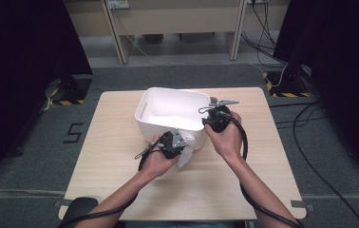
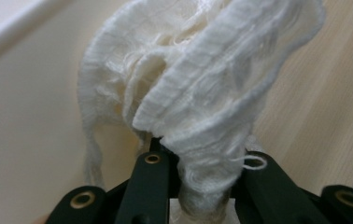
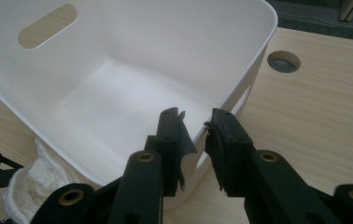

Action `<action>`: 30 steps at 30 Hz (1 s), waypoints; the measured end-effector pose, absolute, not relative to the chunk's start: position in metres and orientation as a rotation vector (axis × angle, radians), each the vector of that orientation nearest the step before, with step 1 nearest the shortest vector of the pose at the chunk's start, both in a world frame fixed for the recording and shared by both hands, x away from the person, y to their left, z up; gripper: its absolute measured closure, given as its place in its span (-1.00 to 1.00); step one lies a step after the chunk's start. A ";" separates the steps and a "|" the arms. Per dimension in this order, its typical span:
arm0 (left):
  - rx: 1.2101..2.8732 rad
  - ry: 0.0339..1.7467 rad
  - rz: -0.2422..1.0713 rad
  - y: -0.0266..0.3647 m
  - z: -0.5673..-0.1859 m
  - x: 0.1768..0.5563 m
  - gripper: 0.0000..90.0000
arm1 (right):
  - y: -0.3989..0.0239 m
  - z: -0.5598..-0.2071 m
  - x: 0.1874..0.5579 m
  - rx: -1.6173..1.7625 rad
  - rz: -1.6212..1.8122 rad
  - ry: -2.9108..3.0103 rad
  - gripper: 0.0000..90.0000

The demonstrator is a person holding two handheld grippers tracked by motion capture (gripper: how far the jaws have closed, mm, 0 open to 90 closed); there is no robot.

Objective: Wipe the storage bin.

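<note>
The left claw [image 1: 180, 142] is gripping the white cloth [image 2: 198, 93] just near of the white bin [image 1: 168, 110], while the right claw [image 3: 194, 140], jaws slightly parted, is straddling the bin's near-right rim on the counter [image 1: 120, 171].

Bin [image 1: 168, 111] stands at frame centre, blocking the middle of the table [image 1: 120, 161]. Bin interior open from above. Cloth [image 1: 187, 154] lies against its near wall. Lower table, left and right margins free.
</note>
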State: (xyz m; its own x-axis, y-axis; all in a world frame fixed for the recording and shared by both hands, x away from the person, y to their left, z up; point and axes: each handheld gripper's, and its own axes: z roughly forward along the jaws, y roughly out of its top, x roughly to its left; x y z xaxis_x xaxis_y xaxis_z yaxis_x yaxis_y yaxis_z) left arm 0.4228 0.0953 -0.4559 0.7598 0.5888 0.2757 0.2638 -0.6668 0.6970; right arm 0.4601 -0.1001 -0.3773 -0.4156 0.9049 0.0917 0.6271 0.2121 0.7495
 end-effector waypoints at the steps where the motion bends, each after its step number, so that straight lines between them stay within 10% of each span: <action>1: 2.300 0.635 0.648 0.095 -0.456 0.423 0.74 | -0.100 -0.377 0.460 1.426 1.042 2.126 0.65; 30: 2.315 0.582 0.622 0.067 -0.455 0.423 0.74 | -0.100 -0.378 0.460 1.423 1.040 2.114 0.65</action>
